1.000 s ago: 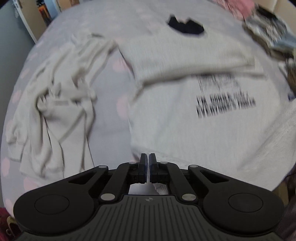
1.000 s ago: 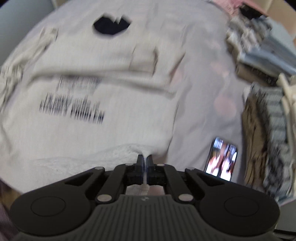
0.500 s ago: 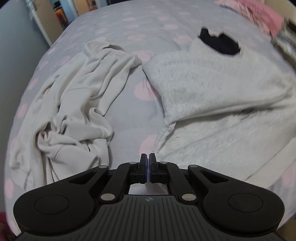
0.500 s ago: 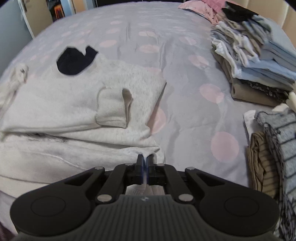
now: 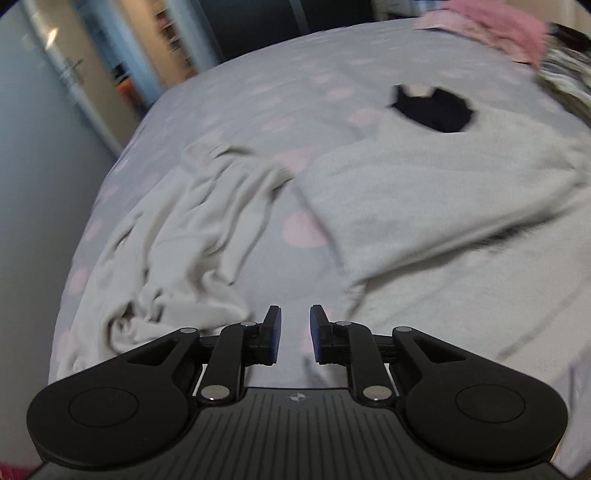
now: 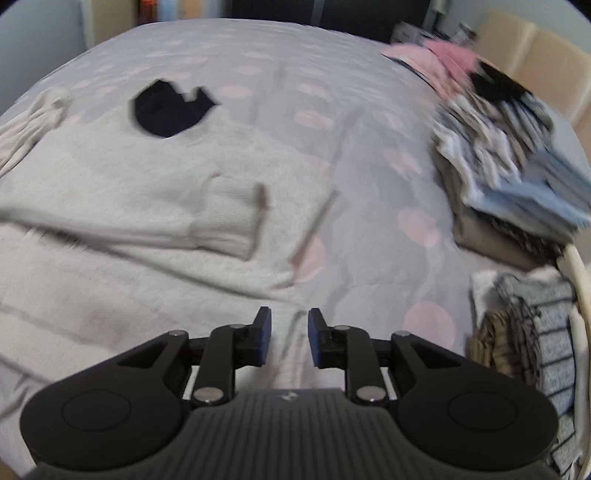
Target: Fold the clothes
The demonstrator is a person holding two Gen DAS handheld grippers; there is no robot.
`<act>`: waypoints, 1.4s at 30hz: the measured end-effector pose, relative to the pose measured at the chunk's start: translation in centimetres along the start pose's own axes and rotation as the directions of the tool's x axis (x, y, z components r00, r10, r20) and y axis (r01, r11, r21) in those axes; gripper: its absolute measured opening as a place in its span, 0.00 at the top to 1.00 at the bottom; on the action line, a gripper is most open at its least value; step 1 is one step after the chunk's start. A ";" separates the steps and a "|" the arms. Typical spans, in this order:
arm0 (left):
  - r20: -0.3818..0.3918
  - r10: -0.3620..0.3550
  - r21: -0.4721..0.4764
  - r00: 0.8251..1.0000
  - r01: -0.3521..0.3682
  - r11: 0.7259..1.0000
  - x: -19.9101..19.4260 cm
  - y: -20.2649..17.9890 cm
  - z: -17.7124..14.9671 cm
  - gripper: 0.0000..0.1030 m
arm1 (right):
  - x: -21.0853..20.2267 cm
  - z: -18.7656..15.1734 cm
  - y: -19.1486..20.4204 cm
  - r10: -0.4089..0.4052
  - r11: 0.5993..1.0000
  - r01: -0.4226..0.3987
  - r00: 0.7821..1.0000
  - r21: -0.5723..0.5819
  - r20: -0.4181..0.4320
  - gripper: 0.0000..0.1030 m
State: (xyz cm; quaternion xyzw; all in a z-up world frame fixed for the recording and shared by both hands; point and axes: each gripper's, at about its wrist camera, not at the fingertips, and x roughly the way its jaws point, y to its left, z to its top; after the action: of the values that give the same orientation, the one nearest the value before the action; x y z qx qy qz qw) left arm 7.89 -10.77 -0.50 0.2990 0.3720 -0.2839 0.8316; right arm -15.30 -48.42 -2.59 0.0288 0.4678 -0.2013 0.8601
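Note:
A pale grey sweatshirt (image 5: 443, 206) (image 6: 122, 206) lies folded on the spotted bedsheet, its dark neck opening (image 6: 170, 109) at the far end and a ribbed cuff (image 6: 229, 218) laid across it. My left gripper (image 5: 295, 325) hovers at the sweatshirt's near left corner, its jaws opening with only the sheet and the fabric's edge seen in the gap. My right gripper (image 6: 285, 326) is over the near right corner, jaws opening too; the hem lies below the gap and the pads do not press on it.
A crumpled cream garment (image 5: 177, 236) lies left of the sweatshirt. Stacks of folded clothes (image 6: 509, 162) and a second pile (image 6: 532, 328) stand at the right. Pink clothing (image 5: 498, 26) lies at the far end. The bedsheet (image 6: 369, 229) shows between them.
Both grippers carried the sweatshirt's lower edge up over its printed front, folding it, then let go: the jaws were shut on fabric and now stand apart. Both views have tilted up.

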 end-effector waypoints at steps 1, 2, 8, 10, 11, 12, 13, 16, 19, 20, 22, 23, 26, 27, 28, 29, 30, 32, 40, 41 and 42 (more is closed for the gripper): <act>0.012 -0.009 0.034 1.000 0.008 0.999 -0.3 -0.7 -0.2 0.82 | -0.2 -0.4 0.8 0.007 0.999 -0.007 1.000 -0.042 0.011 0.76; 0.023 -0.013 0.072 1.000 0.011 0.997 -0.6 -1.6 -0.5 0.81 | -0.3 -1.0 1.7 0.015 0.996 -0.013 1.000 -0.088 0.021 0.75; 0.094 -0.055 0.290 0.994 0.026 0.957 -2.1 -6.9 -2.7 0.63 | -1.0 -4.4 6.8 0.046 0.948 -0.021 0.996 -0.319 0.070 0.63; 0.114 -0.082 0.336 0.990 0.039 0.941 -2.4 -8.4 -3.4 0.61 | -1.1 -5.6 8.4 0.043 0.921 -0.007 0.995 -0.390 0.085 0.62; 0.112 -0.084 0.357 0.990 0.039 0.933 -2.3 -9.0 -3.7 0.61 | -1.0 -6.2 9.2 0.038 0.904 0.006 0.995 -0.428 0.094 0.62; 0.110 -0.085 0.379 0.990 0.038 0.925 -2.1 -9.6 -4.0 0.61 | -0.9 -6.8 9.9 0.030 0.885 0.023 0.994 -0.466 0.106 0.60; 0.108 -0.087 0.400 0.990 0.037 0.916 -2.0 -10.3 -4.3 0.61 | -0.8 -7.4 10.7 0.023 0.864 0.040 0.993 -0.503 0.118 0.59; 0.098 -0.049 0.466 0.994 -0.002 0.885 -1.0 -11.8 -5.1 0.61 | -0.1 -8.9 12.7 -0.021 0.805 0.111 0.987 -0.582 0.159 0.59; 0.109 0.029 0.502 0.994 -0.080 0.861 0.1 -12.9 -5.5 0.61 | 1.2 -10.0 14.2 -0.105 0.746 0.225 0.969 -0.627 0.222 0.59; 0.116 0.050 0.502 0.992 -0.102 0.859 0.4 -13.1 -5.5 0.61 | 1.5 -10.3 14.5 -0.124 0.717 0.260 0.960 -0.646 0.250 0.59; 0.132 0.075 0.509 0.988 -0.132 0.851 0.9 -13.4 -5.5 0.61 | 2.1 -10.9 15.1 -0.151 0.654 0.325 0.941 -0.684 0.302 0.59; 0.140 0.086 0.514 0.986 -0.146 0.845 1.1 -13.6 -5.5 0.62 | 2.4 -11.2 15.3 -0.158 0.620 0.350 0.932 -0.703 0.325 0.60; 0.146 0.105 0.524 0.984 -0.167 0.835 1.7 -14.0 -5.4 0.70 | 2.9 -11.6 15.4 -0.166 0.559 0.390 0.918 -0.732 0.361 0.64; 0.142 0.105 0.523 0.984 -0.165 0.836 1.9 -14.0 -5.4 0.73 | 2.9 -11.5 15.3 -0.170 0.560 0.392 0.917 -0.730 0.362 0.71; 0.140 0.106 0.523 0.985 -0.164 0.836 2.0 -14.0 -5.4 0.80 | 2.9 -11.4 15.1 -0.173 0.562 0.393 0.916 -0.728 0.361 0.80; 0.142 0.107 0.522 0.984 -0.166 0.837 2.0 -14.0 -5.4 0.84 | 3.0 -11.3 15.0 -0.177 0.564 0.395 0.916 -0.725 0.361 0.84; 0.147 0.108 0.519 0.983 -0.169 0.838 1.9 -14.0 -5.4 0.89 | 3.0 -11.2 14.8 -0.181 0.566 0.396 0.915 -0.723 0.360 0.87; 0.170 0.103 0.504 0.980 -0.176 0.846 1.4 -13.9 -5.4 0.95 | 2.8 -10.8 14.4 -0.186 0.577 0.400 0.913 -0.712 0.363 0.93; 0.269 0.054 0.373 0.961 -0.156 0.914 -2.5 -11.8 -4.5 0.98 | -0.1 -10.2 13.5 -0.194 0.613 0.482 0.860 -0.626 0.472 0.98; 0.275 0.037 0.369 0.961 -0.141 0.919 -2.9 -11.5 -4.7 0.98 | -0.4 -10.1 13.2 -0.200 0.625 0.487 0.855 -0.610 0.478 0.98; 0.280 0.020 0.365 0.960 -0.126 0.922 -3.2 -11.2 -4.8 0.98 | -0.6 -9.9 12.8 -0.204 0.640 0.486 0.854 -0.595 0.478 0.98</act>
State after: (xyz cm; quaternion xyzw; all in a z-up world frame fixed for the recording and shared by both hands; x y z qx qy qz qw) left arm -3.88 -13.94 -3.77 0.4263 0.1812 -0.3574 0.8110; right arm -18.66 -34.09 -9.40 -0.4272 0.3351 -0.1751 0.8213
